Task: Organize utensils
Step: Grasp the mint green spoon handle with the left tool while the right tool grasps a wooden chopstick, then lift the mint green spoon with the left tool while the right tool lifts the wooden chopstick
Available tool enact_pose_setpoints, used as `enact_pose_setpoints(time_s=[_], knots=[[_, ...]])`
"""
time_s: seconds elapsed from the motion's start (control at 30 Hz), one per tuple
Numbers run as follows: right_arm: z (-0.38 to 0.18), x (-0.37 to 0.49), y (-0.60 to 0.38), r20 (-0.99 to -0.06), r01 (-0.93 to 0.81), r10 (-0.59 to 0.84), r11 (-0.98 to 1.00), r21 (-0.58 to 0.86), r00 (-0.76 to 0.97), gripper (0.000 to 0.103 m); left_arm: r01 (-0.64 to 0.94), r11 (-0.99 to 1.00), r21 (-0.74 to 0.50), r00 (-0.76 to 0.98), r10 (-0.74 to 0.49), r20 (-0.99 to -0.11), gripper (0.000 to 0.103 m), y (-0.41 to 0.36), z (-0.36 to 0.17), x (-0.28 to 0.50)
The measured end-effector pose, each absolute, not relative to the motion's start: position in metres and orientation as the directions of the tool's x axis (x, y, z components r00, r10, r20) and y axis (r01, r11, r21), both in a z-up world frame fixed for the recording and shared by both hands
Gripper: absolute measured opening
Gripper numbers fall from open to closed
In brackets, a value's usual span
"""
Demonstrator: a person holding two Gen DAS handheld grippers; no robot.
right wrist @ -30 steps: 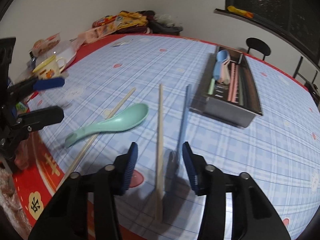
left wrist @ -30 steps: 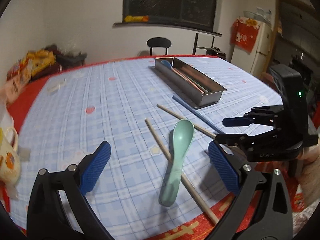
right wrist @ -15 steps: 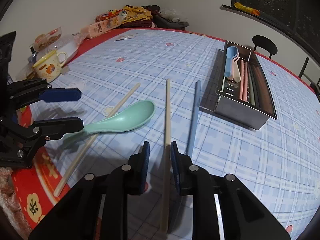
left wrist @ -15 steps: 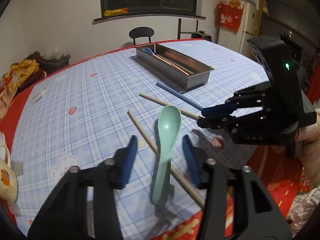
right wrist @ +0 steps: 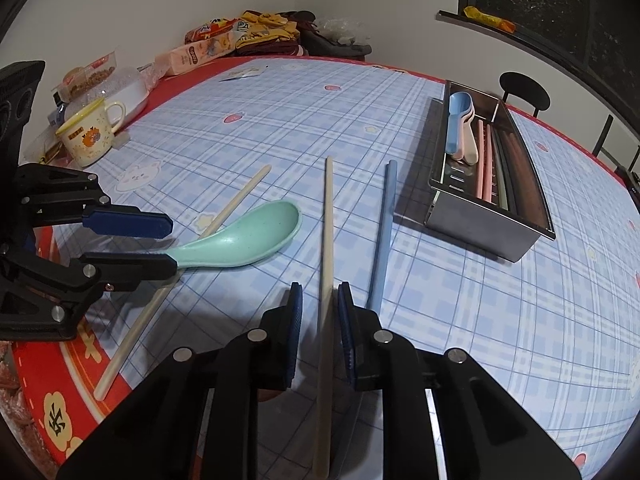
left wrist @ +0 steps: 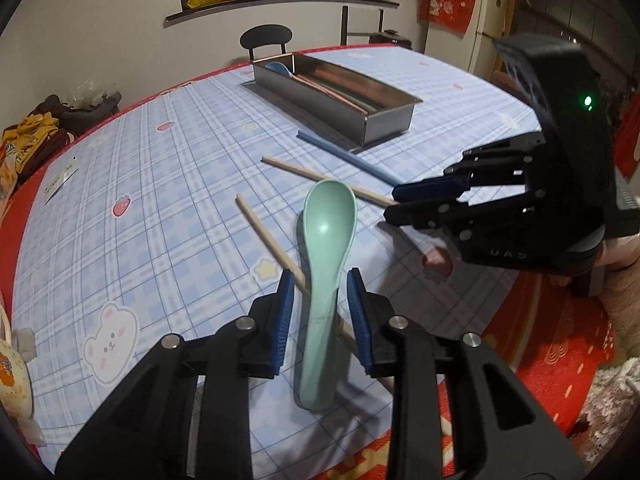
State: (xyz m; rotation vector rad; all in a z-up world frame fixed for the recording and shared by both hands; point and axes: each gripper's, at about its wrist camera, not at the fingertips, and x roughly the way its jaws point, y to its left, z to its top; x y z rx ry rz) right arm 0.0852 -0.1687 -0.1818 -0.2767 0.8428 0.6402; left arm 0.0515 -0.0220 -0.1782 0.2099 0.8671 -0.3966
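My left gripper [left wrist: 320,308] is shut on the handle of a mint green spoon [left wrist: 326,248], whose bowl points away; it also shows in the right wrist view [right wrist: 240,240]. My right gripper [right wrist: 320,312] is shut on a beige chopstick [right wrist: 327,240] that points toward the steel utensil tray [right wrist: 532,220]. A second beige chopstick [right wrist: 224,216] lies under the spoon. A blue chopstick [right wrist: 382,232] lies beside the tray. The tray [left wrist: 384,120] holds spoons and chopsticks.
A yellow-rimmed mug [right wrist: 86,134] and snack packets [right wrist: 200,50] sit at the table's far left edge. A black chair [left wrist: 266,40] stands behind the table. The red table edge [left wrist: 540,344] is close below my grippers.
Both grippers have closed: the left from wide open onto the green spoon's handle, the right onto the beige chopstick. Both moved in closer to the table.
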Motion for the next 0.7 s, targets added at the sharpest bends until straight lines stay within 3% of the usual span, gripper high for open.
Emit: enact_pose_setpoints(time_s=[0.2,0.7], knots=[[-0.182,0.085,-0.168,-0.764,-0.626,0.409,0.780,0.008,0.499,0.018,0.410,0.912,0.002,0.560,-0.250,-0.790,0.022,-0.023,-0.189,0.054],[-0.182,0.083,-0.160,-0.761,-0.624,0.368,0.779,-0.061,0.534,0.018,0.311,0.950,-0.021,0.618,-0.219,-0.755,0.018,-0.007,-0.188,0.052]])
